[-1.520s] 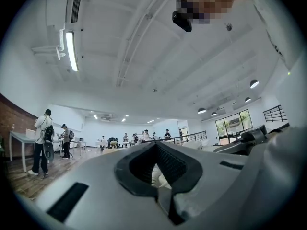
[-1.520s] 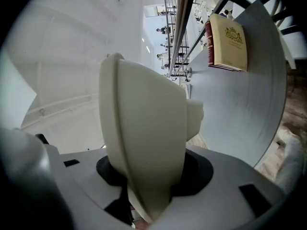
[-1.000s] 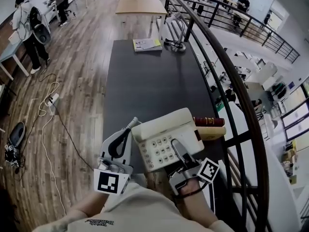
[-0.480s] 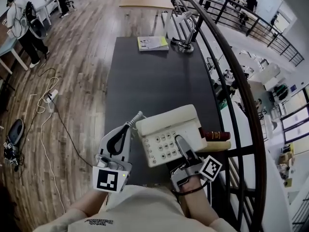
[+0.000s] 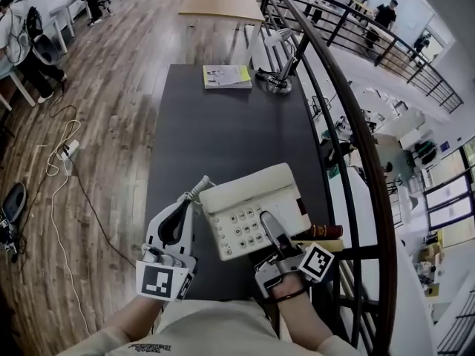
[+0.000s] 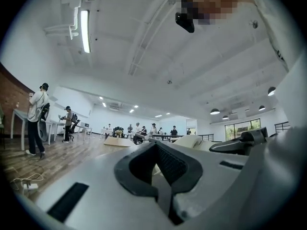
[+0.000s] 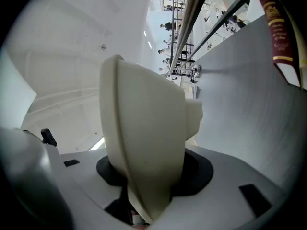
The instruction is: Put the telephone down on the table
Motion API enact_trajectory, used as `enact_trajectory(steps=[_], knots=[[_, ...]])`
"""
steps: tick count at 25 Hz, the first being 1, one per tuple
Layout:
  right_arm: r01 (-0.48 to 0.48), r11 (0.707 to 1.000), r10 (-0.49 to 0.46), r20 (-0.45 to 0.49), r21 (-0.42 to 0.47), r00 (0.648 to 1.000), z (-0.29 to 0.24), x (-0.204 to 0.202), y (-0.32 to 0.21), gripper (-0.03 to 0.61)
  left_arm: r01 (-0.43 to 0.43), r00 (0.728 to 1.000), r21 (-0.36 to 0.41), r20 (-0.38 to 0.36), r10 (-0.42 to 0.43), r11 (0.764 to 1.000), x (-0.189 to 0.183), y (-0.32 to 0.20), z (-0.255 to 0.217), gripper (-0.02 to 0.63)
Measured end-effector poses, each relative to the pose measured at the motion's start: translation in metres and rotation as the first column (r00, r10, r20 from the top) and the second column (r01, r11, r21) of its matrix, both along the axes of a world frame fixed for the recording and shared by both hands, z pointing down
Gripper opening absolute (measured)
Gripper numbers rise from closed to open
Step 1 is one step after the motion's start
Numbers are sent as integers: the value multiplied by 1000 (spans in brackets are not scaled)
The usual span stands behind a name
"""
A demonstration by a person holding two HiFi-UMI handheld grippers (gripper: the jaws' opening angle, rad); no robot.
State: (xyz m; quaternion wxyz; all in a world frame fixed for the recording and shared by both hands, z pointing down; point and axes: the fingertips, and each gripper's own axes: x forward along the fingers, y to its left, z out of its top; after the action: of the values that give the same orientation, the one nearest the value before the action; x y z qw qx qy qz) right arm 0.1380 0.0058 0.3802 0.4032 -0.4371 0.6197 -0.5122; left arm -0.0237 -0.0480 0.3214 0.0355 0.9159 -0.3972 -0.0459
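Observation:
A cream push-button telephone (image 5: 249, 208) is held over the near end of the long dark table (image 5: 223, 136). My right gripper (image 5: 269, 227) is shut on its near edge, over the keypad. In the right gripper view the cream casing (image 7: 144, 143) fills the space between the jaws of that gripper (image 7: 144, 188). My left gripper (image 5: 199, 188) is at the telephone's left corner with its tips together. In the left gripper view the jaws of this gripper (image 6: 160, 176) meet, with the cream telephone (image 6: 188, 140) just beyond. I cannot tell whether it nips anything.
A dark red book (image 5: 326, 231) on a pale block lies at the table's right edge, beside the telephone. At the far end are a yellow-green magazine (image 5: 226, 76) and a desk lamp (image 5: 274, 80). A black railing (image 5: 352, 117) runs along the right. Cables (image 5: 63, 154) trail on the wooden floor at left.
Both grippers have carried the telephone farther along the table, away from me. It now sits past the red book rather than level with it. Neither grip has changed.

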Motion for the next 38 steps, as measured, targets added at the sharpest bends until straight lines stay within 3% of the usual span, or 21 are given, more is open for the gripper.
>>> enact_trajectory(steps=[3, 10, 15, 18, 23, 30, 34, 38], knots=[[26, 1000, -26, 6, -2, 1000, 3, 11, -8, 201, 7, 1000, -39, 0, -7, 999, 12, -1, 8, 3], [48, 998, -44, 68, -50, 997, 26, 27, -27, 202, 52, 998, -42, 49, -50, 998, 25, -13, 18, 3], [55, 996, -50, 63, -75, 997, 39, 35, -54, 202, 80, 995, -41, 65, -78, 996, 26, -34, 25, 3], [72, 994, -68, 51, -81, 996, 48, 38, -89, 201, 94, 993, -35, 76, -91, 995, 28, -62, 34, 3], [115, 991, -113, 26, -75, 993, 55, 39, -144, 202, 102, 988, 43, 111, -106, 994, 33, -106, 43, 3], [209, 976, -211, -25, -62, 977, 78, 14, -264, 202, 207, 970, 46, 119, -211, 977, 12, -202, 64, 3], [242, 967, -249, -89, -77, 964, 102, 3, -320, 202, 236, 970, 75, 48, -240, 969, 0, -246, 87, 3], [259, 960, -271, -117, -108, 956, 138, 0, -369, 202, 275, 960, 50, 45, -277, 960, -10, -291, 127, 3]])
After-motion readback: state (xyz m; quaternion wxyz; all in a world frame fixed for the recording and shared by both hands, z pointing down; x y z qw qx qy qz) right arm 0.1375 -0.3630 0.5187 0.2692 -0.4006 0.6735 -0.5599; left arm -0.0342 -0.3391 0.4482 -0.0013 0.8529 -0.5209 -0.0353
